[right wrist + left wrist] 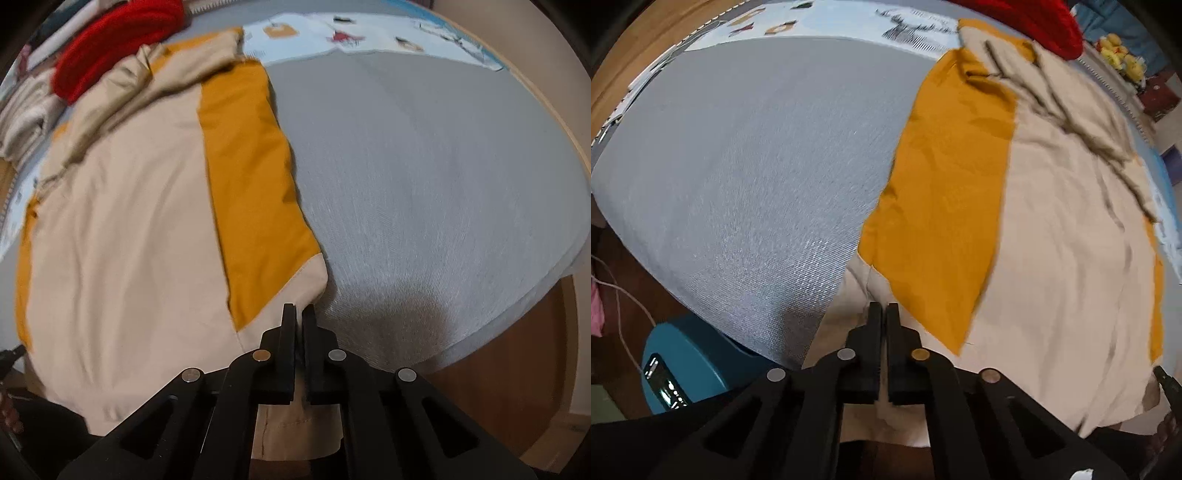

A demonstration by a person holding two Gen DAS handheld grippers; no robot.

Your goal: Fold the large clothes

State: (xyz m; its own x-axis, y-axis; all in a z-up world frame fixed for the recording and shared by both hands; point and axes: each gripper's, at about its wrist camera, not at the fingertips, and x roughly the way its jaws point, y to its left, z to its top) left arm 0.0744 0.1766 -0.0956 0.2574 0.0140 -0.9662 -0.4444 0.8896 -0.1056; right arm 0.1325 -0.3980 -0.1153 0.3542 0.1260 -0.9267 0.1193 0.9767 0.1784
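A large beige and mustard-yellow jacket (pixel 1052 221) lies spread on a grey bed (pixel 757 166), collar end far, hem near me. My left gripper (pixel 885 308) is shut on the jacket's beige hem at its left bottom corner. My right gripper (pixel 299 309) is shut on the beige hem of the jacket (pixel 129 221) at its right bottom corner, next to the yellow side panel (pixel 255 184). The tip of the other gripper shows at the edge of each view.
A red knitted garment (pixel 110 40) lies just beyond the jacket's collar. A light blue printed sheet (pixel 351 37) covers the far end of the bed (pixel 443 166). A teal device (pixel 687 362) and a white cable sit on the floor at left. The bed's near edge runs under the grippers.
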